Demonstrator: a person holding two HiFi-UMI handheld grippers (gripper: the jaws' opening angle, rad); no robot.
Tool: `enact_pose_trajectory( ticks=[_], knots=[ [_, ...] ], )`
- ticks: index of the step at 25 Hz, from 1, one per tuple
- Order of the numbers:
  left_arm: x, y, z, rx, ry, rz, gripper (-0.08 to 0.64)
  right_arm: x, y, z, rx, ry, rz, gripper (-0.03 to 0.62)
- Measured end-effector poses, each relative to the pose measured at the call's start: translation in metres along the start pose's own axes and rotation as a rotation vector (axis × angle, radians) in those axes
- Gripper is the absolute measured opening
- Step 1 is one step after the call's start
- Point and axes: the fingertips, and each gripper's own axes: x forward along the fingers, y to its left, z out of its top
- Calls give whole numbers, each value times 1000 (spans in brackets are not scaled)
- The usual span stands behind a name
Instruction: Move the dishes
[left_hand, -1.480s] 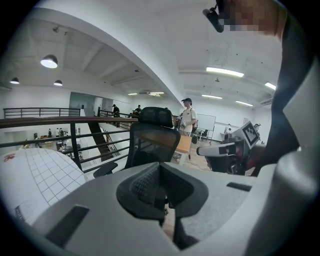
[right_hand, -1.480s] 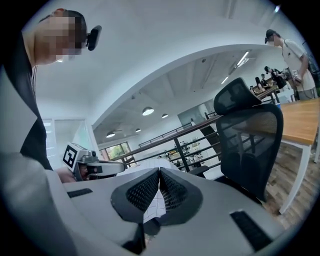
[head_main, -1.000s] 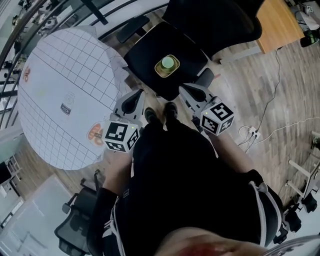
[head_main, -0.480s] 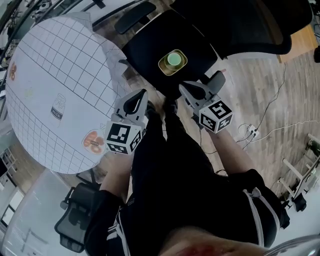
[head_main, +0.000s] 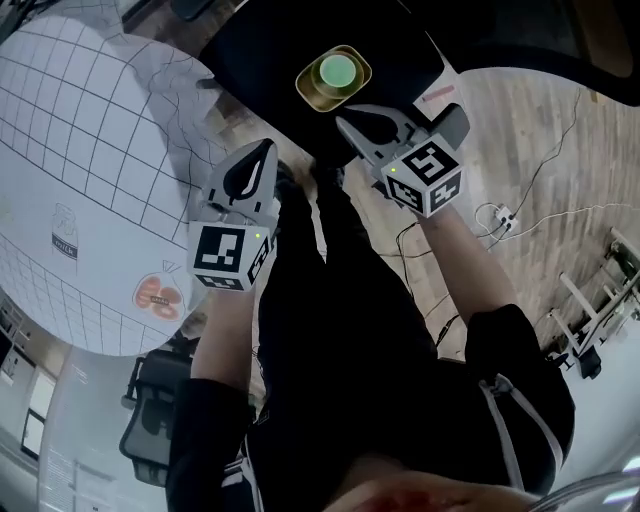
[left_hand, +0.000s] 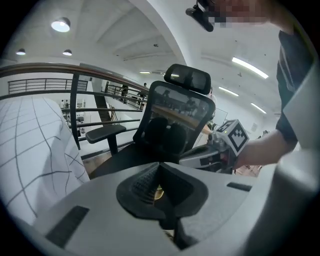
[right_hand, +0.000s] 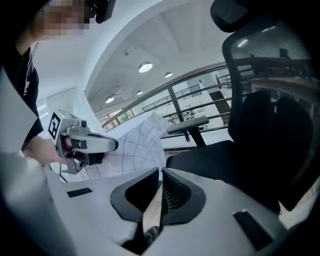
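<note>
Overhead, a gold square dish (head_main: 354, 88) holding a green round cup (head_main: 337, 70) sits on a black office chair seat (head_main: 255, 45), just beyond the right gripper (head_main: 345, 122). The left gripper (head_main: 263, 150) hangs nearby (both pairs of jaws clenched together, empty). A round table under a white grid-lined cloth (head_main: 90, 150) stands alongside.

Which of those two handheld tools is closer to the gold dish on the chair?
The right gripper: its tip appears just beside the gold dish, while the left gripper is farther off.

Green cup (head_main: 338, 70) inside gold dish (head_main: 311, 93)
</note>
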Motion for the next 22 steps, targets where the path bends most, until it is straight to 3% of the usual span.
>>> enact_pose_trajectory(
  ticks=[6, 10, 13, 17, 22],
  knots=[
    [29, 14, -35, 0, 42, -10, 6, 53, -35, -37, -164, 181, 8, 25],
    [42, 14, -51, 35, 52, -13, 6, 74, -52, -55, -245, 273, 20, 71],
    [56, 22, -62, 58, 38, 5, 6, 88, -68, -75, -372, 360, -1, 85],
    [68, 28, -79, 12, -6, 16, 6, 100, -86, -103, -527, 495, -43, 98],
    [68, 15, -101, 37, 55, -13, 6, 109, -106, -127, -726, 663, -101, 98]
  ],
)
